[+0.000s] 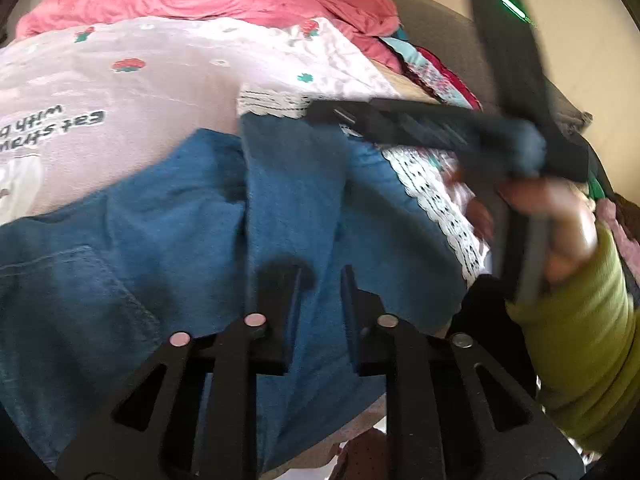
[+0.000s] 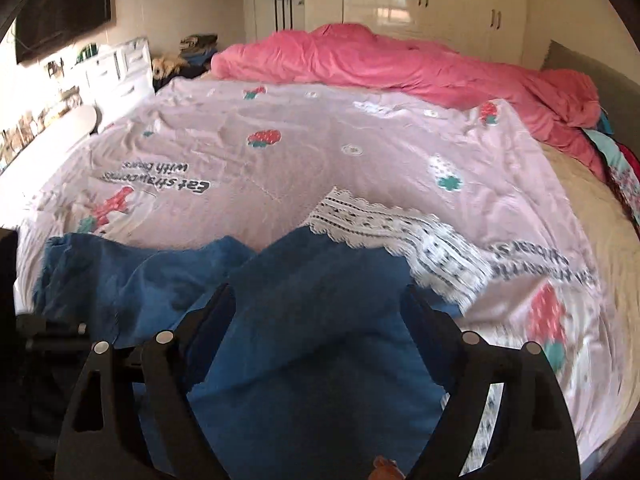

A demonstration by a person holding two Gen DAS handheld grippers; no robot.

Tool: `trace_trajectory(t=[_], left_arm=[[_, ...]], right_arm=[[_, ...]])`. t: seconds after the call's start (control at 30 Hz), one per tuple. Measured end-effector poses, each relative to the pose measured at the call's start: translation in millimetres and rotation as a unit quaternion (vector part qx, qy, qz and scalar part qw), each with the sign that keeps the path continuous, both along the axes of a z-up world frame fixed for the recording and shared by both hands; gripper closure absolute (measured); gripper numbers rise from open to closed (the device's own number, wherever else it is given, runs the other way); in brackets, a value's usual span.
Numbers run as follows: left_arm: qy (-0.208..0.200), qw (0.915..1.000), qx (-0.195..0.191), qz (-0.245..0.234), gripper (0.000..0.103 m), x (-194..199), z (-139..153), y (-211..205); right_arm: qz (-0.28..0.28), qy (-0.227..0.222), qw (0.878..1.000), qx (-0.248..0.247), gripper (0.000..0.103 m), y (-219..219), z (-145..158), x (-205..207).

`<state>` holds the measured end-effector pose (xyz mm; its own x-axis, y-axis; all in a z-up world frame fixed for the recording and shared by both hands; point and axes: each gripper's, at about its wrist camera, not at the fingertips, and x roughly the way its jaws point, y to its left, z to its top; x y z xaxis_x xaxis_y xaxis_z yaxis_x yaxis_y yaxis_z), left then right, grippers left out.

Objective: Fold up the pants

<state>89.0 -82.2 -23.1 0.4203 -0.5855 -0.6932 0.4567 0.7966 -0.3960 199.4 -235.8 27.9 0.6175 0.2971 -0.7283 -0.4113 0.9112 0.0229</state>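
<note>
Fold barely begun | my left tool (image 1: 320, 276) pinches denim pants (image 1: 140, 240) below lace trim (image 1: 272, 102) | my right tool (image 2: 316, 300) wide, empty

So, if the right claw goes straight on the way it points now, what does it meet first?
Most likely the blue pants: their fabric lies directly between the open fingers of the right claw. Past that fold comes the white lace trim on the pink sheet, though depth is hard to judge.
</note>
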Motion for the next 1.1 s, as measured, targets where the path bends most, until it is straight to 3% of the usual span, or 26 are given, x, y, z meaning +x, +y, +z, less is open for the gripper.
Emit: trace_trajectory(t=[0.1, 0.23, 0.4, 0.43, 0.5, 0.57, 0.6, 0.67, 0.7, 0.8, 1.0, 1.1], left_arm=[[0.010, 0.9995, -0.018, -0.022, 0.101, -3, -8, -8], [-0.001, 0.9988, -0.015, -0.047, 0.101, -12, -7, -22], [-0.030, 0.9991, -0.019, -0.022, 0.100, -16, 4, -7], [-0.034, 0.9992, -0.020, -0.011, 0.100, -15, 7, -1], [-0.042, 0.9990, -0.013, 0.004, 0.087, -14, 9, 6], [-0.042, 0.9990, -0.009, 0.014, 0.077, -12, 8, 13], [-0.040, 0.9990, -0.009, 0.018, 0.076, -11, 8, 16], [-0.033, 0.9992, -0.005, 0.022, 0.075, -7, 5, 19], [-0.031, 0.9993, -0.005, 0.023, 0.072, -6, 4, 20], [-0.021, 0.9994, -0.010, 0.024, 0.066, -3, -3, 20], [-0.041, 0.9986, -0.001, 0.034, 0.057, -7, -3, 18], [-0.077, 0.9963, 0.011, 0.038, 0.052, -14, 5, 15]], right_arm=[[0.002, 0.004, 1.000, -0.029, 0.020, 20, -4, 29], [-0.016, 0.050, 0.997, -0.050, 0.020, 38, -21, 74], [-0.057, 0.091, 0.991, -0.082, 0.020, 56, -44, 114], [-0.068, 0.093, 0.989, -0.096, 0.020, 58, -48, 120], [-0.081, 0.102, 0.985, -0.112, 0.020, 61, -60, 132], [-0.084, 0.121, 0.985, -0.095, 0.042, 57, -70, 141], [-0.089, 0.122, 0.985, -0.080, 0.047, 51, -71, 144], [-0.091, 0.105, 0.988, -0.071, 0.082, 43, -67, 142], [-0.091, 0.099, 0.989, -0.064, 0.090, 37, -65, 139], [-0.088, 0.090, 0.992, -0.014, 0.093, 15, -56, 128], [-0.102, 0.060, 0.991, 0.058, 0.093, -35, -30, 86], [-0.107, 0.050, 0.988, 0.096, 0.093, -58, -13, 68]])
